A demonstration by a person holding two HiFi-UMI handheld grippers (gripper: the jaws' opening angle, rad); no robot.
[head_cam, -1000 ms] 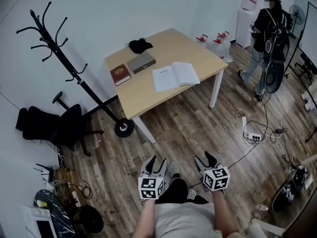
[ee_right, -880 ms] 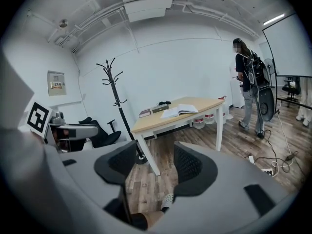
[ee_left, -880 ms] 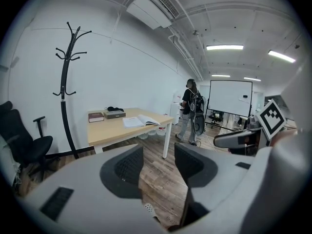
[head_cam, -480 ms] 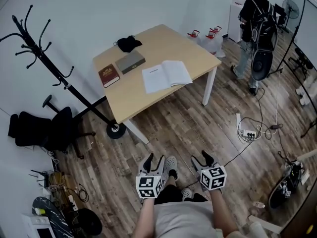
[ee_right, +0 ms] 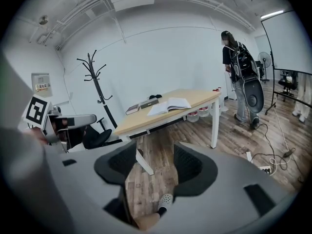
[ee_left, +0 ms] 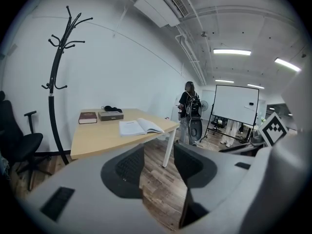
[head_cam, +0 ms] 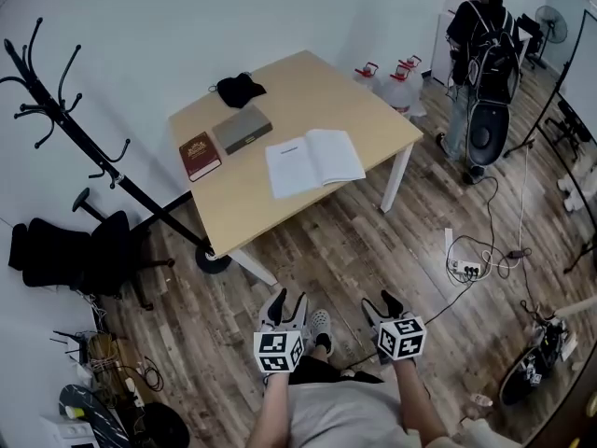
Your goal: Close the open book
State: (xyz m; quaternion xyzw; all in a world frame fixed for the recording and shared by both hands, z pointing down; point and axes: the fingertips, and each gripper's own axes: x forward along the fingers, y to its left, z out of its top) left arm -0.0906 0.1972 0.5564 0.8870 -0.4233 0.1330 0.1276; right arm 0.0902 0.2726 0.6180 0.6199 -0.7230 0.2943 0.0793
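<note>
While the person's forearms reach forward at waist height and tip slightly downward, the left gripper (head_cam: 289, 299) and the right gripper (head_cam: 380, 301) sit side by side above the wood-plank floor (head_cam: 373, 241), well short of the desk (head_cam: 308, 87). Each gripper carries a cube of black-and-white square markers. Each has its dark, ribbed-faced jaws standing apart, with only floor showing in the gap and nothing gripped. The open book (head_cam: 314, 161) lies flat near the desk edge closest to the person, its pale pages spread and gently arched toward the spine. Beyond it on the smooth light-wood top rest a dark red hardback (head_cam: 200, 155), a flat grey book (head_cam: 242, 128) and a crumpled black cloth (head_cam: 240, 90).
</note>
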